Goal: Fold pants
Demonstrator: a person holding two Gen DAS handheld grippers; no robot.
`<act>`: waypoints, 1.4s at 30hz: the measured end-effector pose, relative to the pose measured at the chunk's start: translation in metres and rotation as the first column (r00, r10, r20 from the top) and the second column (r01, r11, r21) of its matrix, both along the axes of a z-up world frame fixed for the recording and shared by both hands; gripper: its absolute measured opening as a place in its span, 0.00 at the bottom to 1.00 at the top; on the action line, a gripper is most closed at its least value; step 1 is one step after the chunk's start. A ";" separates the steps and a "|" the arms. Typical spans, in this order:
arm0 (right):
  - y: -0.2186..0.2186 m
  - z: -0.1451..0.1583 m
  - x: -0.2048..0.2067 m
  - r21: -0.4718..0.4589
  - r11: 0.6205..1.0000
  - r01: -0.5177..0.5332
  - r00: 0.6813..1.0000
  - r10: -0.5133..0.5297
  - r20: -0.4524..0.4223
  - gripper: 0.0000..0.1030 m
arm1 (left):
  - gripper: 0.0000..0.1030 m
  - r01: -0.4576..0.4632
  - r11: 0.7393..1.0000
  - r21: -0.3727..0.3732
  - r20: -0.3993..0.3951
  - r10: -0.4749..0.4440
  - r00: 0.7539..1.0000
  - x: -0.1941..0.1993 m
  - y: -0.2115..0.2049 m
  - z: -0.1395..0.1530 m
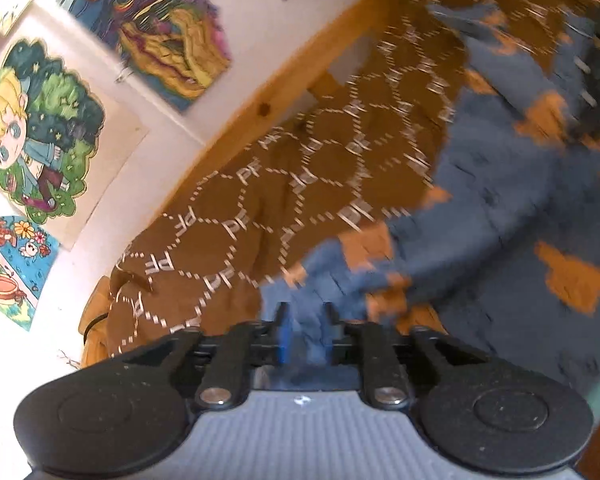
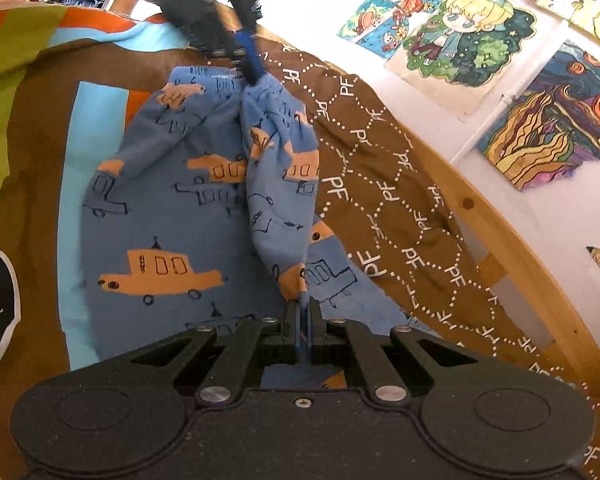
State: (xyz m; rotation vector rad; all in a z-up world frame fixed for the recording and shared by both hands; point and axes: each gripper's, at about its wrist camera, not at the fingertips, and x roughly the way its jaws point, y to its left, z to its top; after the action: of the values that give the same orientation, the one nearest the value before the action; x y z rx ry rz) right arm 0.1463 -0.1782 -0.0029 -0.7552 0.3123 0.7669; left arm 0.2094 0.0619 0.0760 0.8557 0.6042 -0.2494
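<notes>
The pants point(image 2: 172, 216) are blue with orange cars and lie on a bed. My right gripper point(image 2: 303, 308) is shut on a bunched fold of the pants near their lower end and lifts it. My left gripper point(image 2: 252, 76) shows at the far end in the right wrist view, shut on the elastic waistband. In the left wrist view my left gripper point(image 1: 305, 320) pinches blue fabric of the pants point(image 1: 500, 208), and the picture is blurred. A ridge of cloth runs between the two grippers.
The pants lie on a striped bedspread point(image 2: 40, 128) beside a brown blanket point(image 2: 380, 184) printed with white hexagons. A wooden bed rail point(image 2: 500, 232) runs along a white wall with colourful drawings point(image 2: 460, 28).
</notes>
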 end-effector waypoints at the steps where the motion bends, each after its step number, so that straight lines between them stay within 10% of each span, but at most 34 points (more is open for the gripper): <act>1: -0.001 -0.001 0.003 0.005 1.000 0.004 1.000 -0.004 -0.010 0.02 | 0.38 0.004 1.000 -0.001 -0.008 -0.004 1.000 0.010 -0.002 0.002; 11: -0.007 -0.016 0.013 0.055 0.998 0.040 0.997 -0.036 -0.070 0.02 | 0.44 0.129 0.986 0.106 -0.215 -0.104 0.971 0.086 -0.024 -0.011; 19: -0.009 -0.018 0.012 0.056 0.997 0.050 0.995 -0.045 -0.084 0.02 | 0.05 0.161 0.975 0.151 -0.269 -0.116 0.956 0.087 -0.028 -0.020; 28: -0.008 -0.009 0.007 0.078 0.992 0.097 0.994 -0.092 -0.060 0.02 | 0.02 0.141 0.974 0.175 -0.016 -0.140 0.990 0.047 -0.029 -0.003; 33: -0.011 0.001 -0.009 0.122 0.985 0.119 0.993 -0.116 -0.030 0.00 | 0.02 0.157 0.952 0.264 0.189 -0.211 0.959 -0.014 -0.023 -0.001; 42: -0.006 -0.009 -0.032 0.070 0.994 0.089 0.995 -0.087 -0.039 0.00 | 0.02 0.198 0.916 0.350 0.157 -0.266 0.951 -0.089 -0.008 -0.047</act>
State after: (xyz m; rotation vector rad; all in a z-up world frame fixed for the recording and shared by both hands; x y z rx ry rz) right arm 0.1144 -0.1840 -0.0119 -0.6566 0.3463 0.7050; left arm 0.1208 0.0537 0.0289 1.2667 0.3553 -0.2771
